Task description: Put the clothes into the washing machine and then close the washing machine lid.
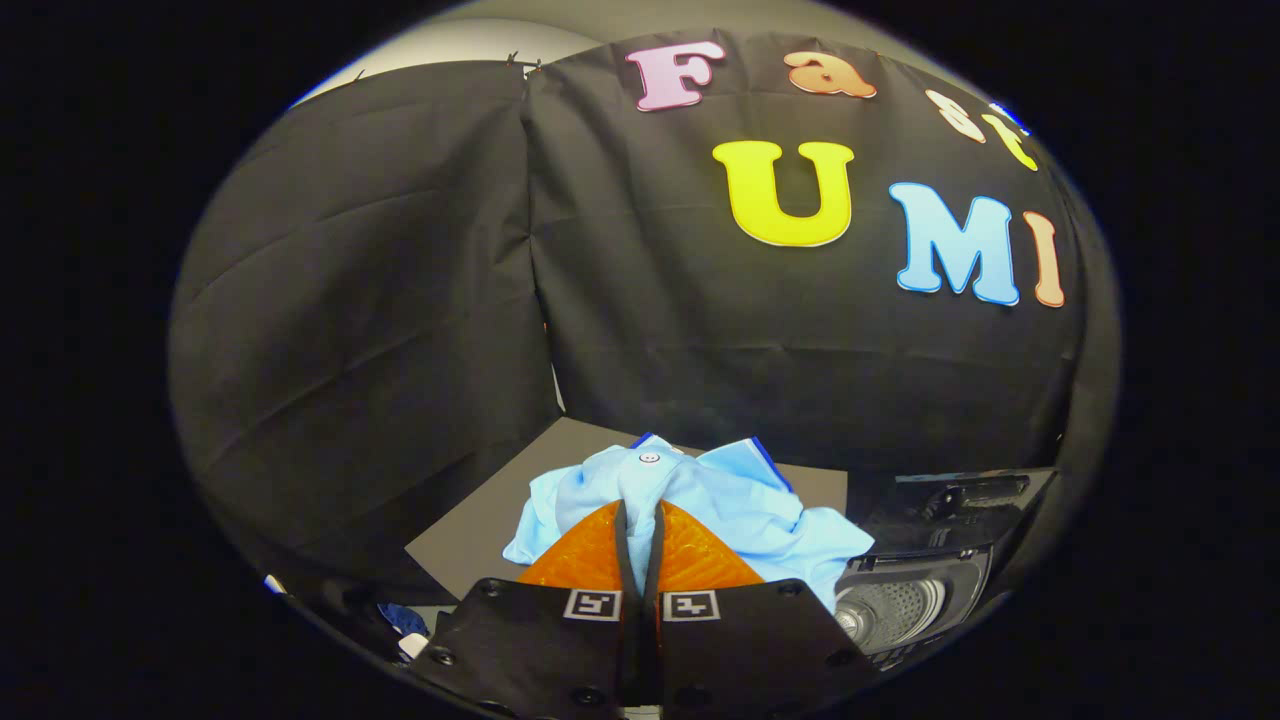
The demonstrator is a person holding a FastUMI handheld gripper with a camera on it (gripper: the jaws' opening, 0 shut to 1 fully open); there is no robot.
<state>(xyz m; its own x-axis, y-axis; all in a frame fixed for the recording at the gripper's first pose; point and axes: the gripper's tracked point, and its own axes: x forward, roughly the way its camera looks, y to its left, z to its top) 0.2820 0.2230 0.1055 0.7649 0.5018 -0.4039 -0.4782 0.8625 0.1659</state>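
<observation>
Shirt (700, 500) pinched in near-closed gripper (640, 520), left of washing machine (900, 600); carry over open drum, clearing rim, before releasing.

Dim booth, sharp centre, fisheye-bent edges.

shirt (720, 500) lower part hidden behind hand-held gripper (640, 520)
</observation>
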